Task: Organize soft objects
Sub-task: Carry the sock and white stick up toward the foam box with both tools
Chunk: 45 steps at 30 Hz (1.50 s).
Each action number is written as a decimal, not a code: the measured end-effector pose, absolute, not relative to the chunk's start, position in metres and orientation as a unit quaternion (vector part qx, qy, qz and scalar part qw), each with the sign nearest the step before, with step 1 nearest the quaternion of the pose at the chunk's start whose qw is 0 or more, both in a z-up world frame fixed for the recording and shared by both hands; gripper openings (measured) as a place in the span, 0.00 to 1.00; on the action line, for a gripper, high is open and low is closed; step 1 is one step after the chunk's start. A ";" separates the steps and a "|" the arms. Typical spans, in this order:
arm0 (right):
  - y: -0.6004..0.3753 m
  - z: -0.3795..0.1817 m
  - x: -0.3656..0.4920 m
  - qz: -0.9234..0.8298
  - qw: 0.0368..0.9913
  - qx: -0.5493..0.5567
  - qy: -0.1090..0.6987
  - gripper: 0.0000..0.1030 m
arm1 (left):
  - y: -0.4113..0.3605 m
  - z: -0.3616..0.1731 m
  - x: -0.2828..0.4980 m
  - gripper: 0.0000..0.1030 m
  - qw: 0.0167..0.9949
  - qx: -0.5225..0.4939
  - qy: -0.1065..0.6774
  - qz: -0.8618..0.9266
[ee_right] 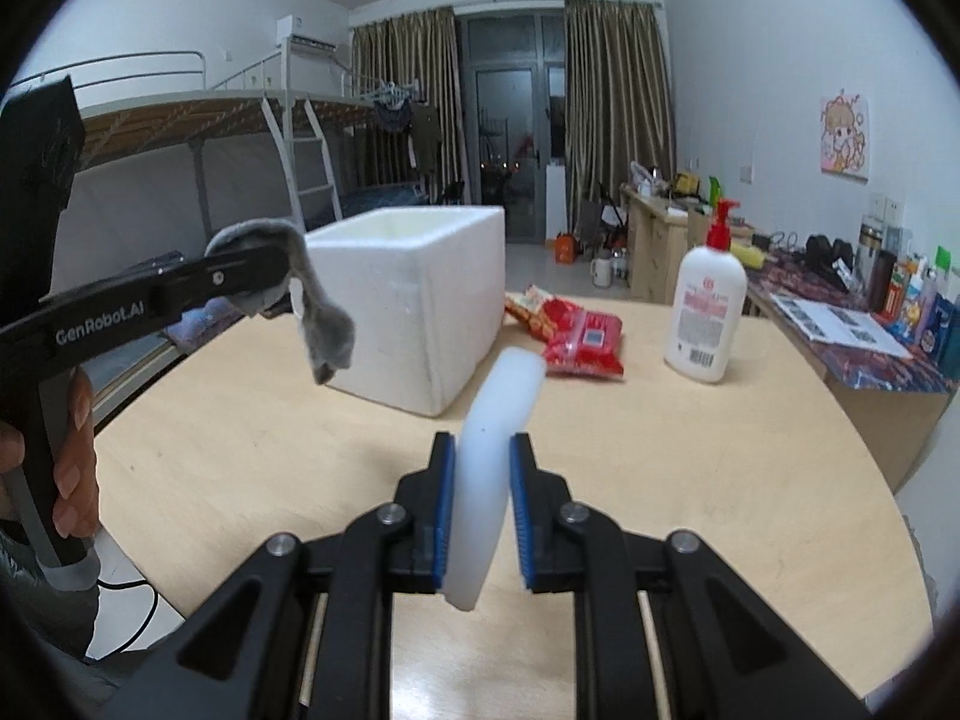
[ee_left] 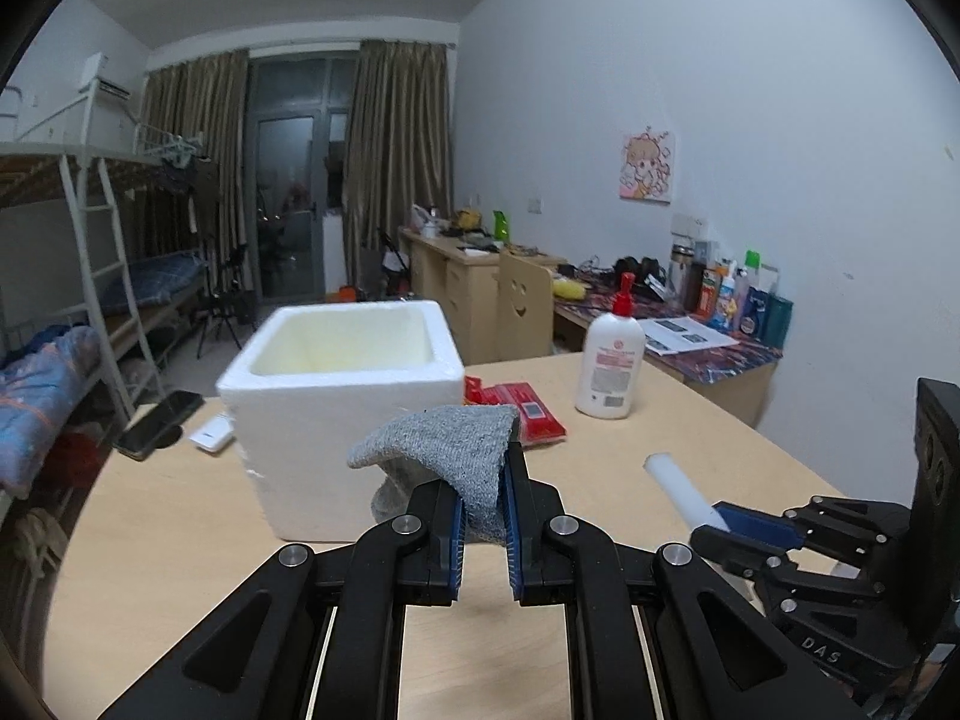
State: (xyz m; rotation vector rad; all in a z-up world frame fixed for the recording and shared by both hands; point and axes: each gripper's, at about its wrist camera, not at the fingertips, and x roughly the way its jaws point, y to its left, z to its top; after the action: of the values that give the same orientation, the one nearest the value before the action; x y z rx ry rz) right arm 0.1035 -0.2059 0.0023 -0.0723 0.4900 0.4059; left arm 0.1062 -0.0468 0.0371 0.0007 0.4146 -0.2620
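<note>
left claw (ee_left: 483, 516): closed down on the grey sock (ee_left: 447, 459), held up off the worktop (ee_left: 630, 468) just in front of the foam box.
grey sock: long axis running from the blue pads up and leftward toward the box; free end drooping over the left finger, seen from the right wrist as a limp tail (ee_right: 321, 312) hanging beside the box wall.
right claw (ee_right: 480, 507): clamped on the white foam strip (ee_right: 489, 462), raised above the worktop.
white foam strip: long axis along the fingers, pointing forward toward the box and red packets, tip bending slightly right.
foam box (ee_left: 342, 408): white, open-topped, upright on the worktop.
red packets (ee_right: 576, 339): flat on the worktop, right of the box.
lotion bottle (ee_right: 708, 312): upright, red pump, further right.
</note>
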 end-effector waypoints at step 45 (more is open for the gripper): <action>-0.133 0.065 0.145 0.290 0.940 -0.056 0.169 0.20 | 0.027 0.087 0.100 0.11 0.986 -0.010 0.166 -0.004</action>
State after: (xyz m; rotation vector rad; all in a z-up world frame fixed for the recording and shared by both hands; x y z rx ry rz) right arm 0.1447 -0.1332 0.0652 -0.1143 0.3451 0.5927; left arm 0.1004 0.0267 0.0873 -0.0206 0.3334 -0.0085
